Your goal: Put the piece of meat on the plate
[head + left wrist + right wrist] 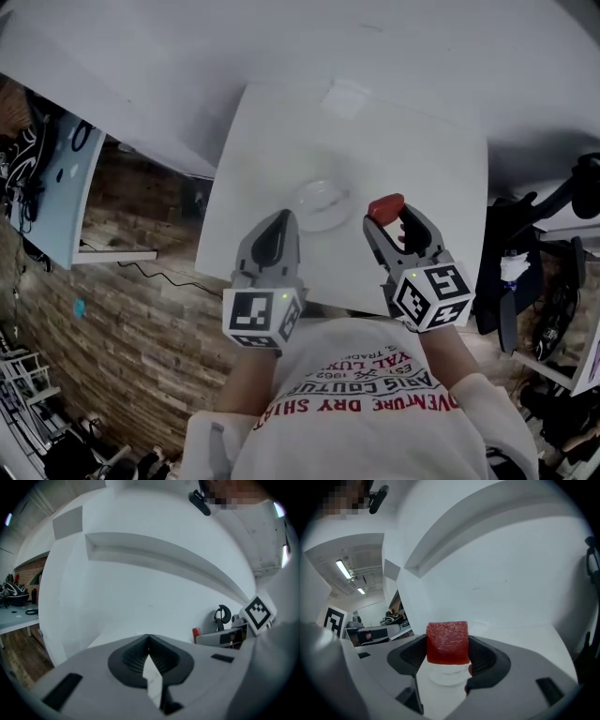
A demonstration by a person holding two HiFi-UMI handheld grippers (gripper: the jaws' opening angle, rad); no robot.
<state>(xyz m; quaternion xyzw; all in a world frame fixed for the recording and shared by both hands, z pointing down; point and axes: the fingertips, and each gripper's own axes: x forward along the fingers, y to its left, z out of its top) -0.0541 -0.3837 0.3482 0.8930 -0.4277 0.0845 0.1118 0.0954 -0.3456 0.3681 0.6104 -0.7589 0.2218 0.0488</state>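
A red block of meat (447, 642) sits clamped between the pads of my right gripper (448, 652). In the head view the meat (385, 207) shows at the tip of my right gripper (392, 219), just right of a clear round plate (322, 203) on the white table (431, 141). The plate (449, 674) appears low between the right jaws, under the meat. My left gripper (278, 228) is shut with nothing in it, its tips at the plate's near left rim. In the left gripper view my left gripper (148, 641) has its jaws meeting at the tip.
The white table is small and stands against a white wall with a ledge (154, 550). A faint flat square (345, 94) lies at the table's far side. Brick floor (141, 309) lies at the left, dark equipment (539, 262) at the right.
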